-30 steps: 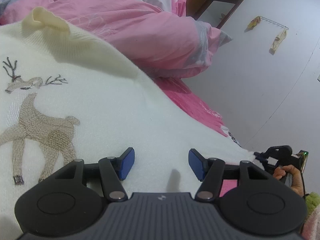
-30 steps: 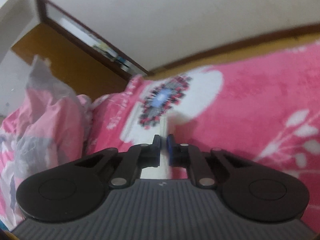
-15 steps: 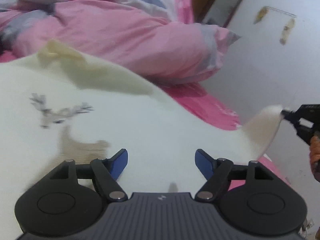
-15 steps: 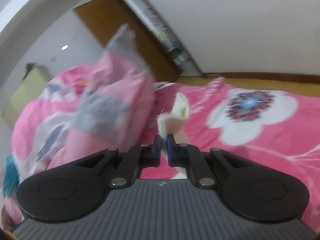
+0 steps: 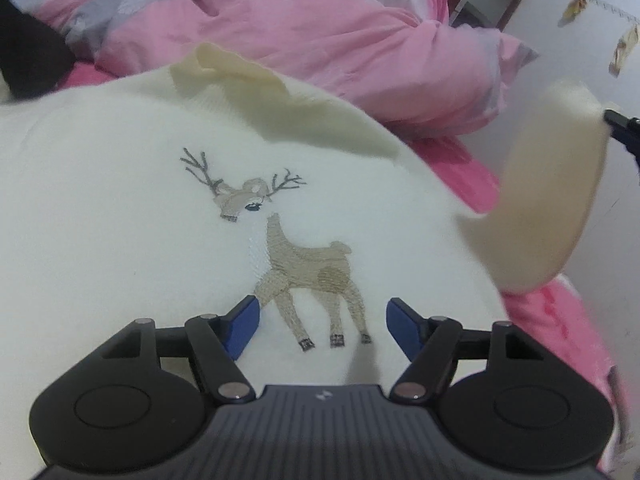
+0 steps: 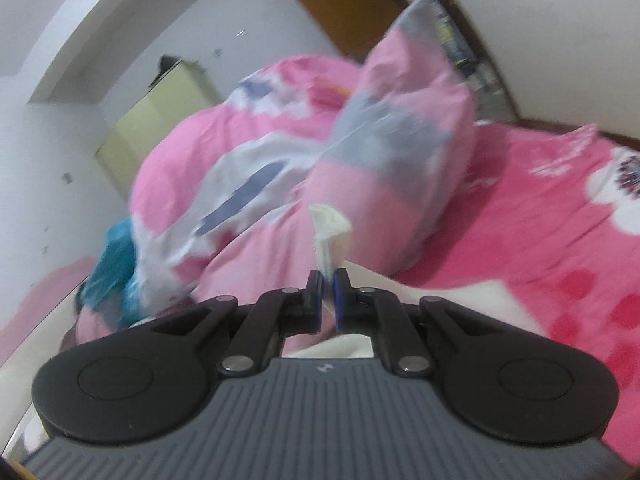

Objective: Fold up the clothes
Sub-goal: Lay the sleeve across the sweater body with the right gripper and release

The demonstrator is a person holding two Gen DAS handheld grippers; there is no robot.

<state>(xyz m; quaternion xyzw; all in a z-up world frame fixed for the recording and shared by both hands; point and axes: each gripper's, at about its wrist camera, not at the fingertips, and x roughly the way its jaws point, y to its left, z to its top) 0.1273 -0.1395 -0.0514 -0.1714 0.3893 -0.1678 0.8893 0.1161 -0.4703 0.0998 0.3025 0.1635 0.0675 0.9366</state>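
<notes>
I am holding my left gripper (image 5: 322, 326) over the cream sweater (image 5: 120, 220), which is lying spread across the pink bedsheet (image 5: 556, 320). My landmark is the embroidered deer (image 5: 296, 256) on the sweater's front. My left jaws are standing wide on either side of the deer's legs and are closing a little just now; only the flat knit is lying between them, and the blue pads (image 5: 242, 326) are pinching nothing. Beyond the deer, at the far edge of the sweater, the yellowish collar (image 5: 224, 64) is sitting rumpled, and past that a pink quilt (image 5: 320, 28) is heaped up. To the right of the deer, one corner of the sweater is being lifted clear of the bed, curling up in a blurred flap (image 5: 552, 184) whose top is meeting the black tip of my right gripper (image 5: 620, 124) at the picture's edge.

In the right wrist view, my right gripper (image 6: 327, 280) is clamping that cream fabric (image 6: 330, 228): the jaws are pressed nearly together with a folded tuft of knit sticking up out of them. Behind the tuft the quilt (image 6: 400, 128) is bulging, and the bedsheet (image 6: 560, 220) is running off to the right.
</notes>
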